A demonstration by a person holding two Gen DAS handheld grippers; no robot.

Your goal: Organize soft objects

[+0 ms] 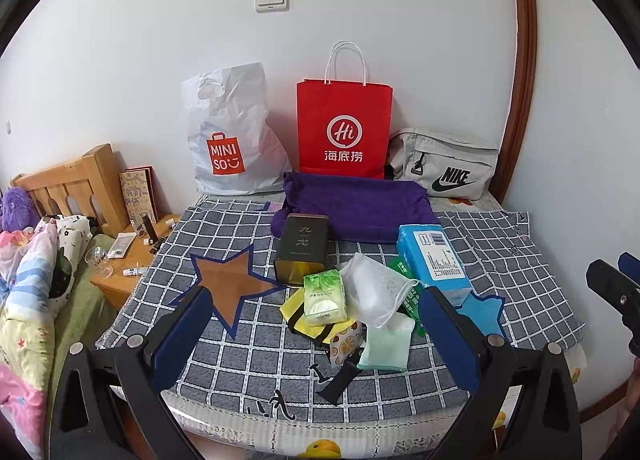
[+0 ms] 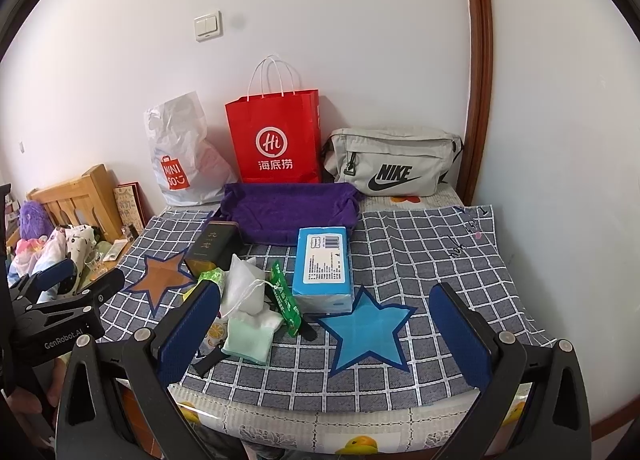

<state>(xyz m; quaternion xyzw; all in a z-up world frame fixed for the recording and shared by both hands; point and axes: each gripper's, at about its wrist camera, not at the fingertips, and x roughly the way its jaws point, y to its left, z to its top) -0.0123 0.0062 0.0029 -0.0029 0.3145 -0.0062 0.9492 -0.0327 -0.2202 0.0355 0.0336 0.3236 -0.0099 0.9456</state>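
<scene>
A heap of small soft things lies mid-table: a green tissue pack (image 1: 324,297), a white mesh drawstring pouch (image 1: 374,292) (image 2: 243,287), a mint cloth (image 1: 386,348) (image 2: 247,340) and a yellow striped cloth (image 1: 294,310). A blue tissue box (image 1: 434,258) (image 2: 323,266) and a dark tin (image 1: 302,248) (image 2: 212,248) stand beside it. A purple folded towel (image 1: 356,205) (image 2: 290,209) lies behind. My left gripper (image 1: 316,336) is open, low before the heap. My right gripper (image 2: 324,334) is open over the blue star (image 2: 366,330).
A white plastic bag (image 1: 230,135), a red paper bag (image 1: 344,127) (image 2: 276,137) and a grey waist bag (image 1: 444,163) (image 2: 394,161) lean on the back wall. The checked tablecloth (image 1: 260,364) has a brown star (image 1: 230,280). A wooden nightstand (image 1: 132,264) and bedding (image 1: 28,284) sit left.
</scene>
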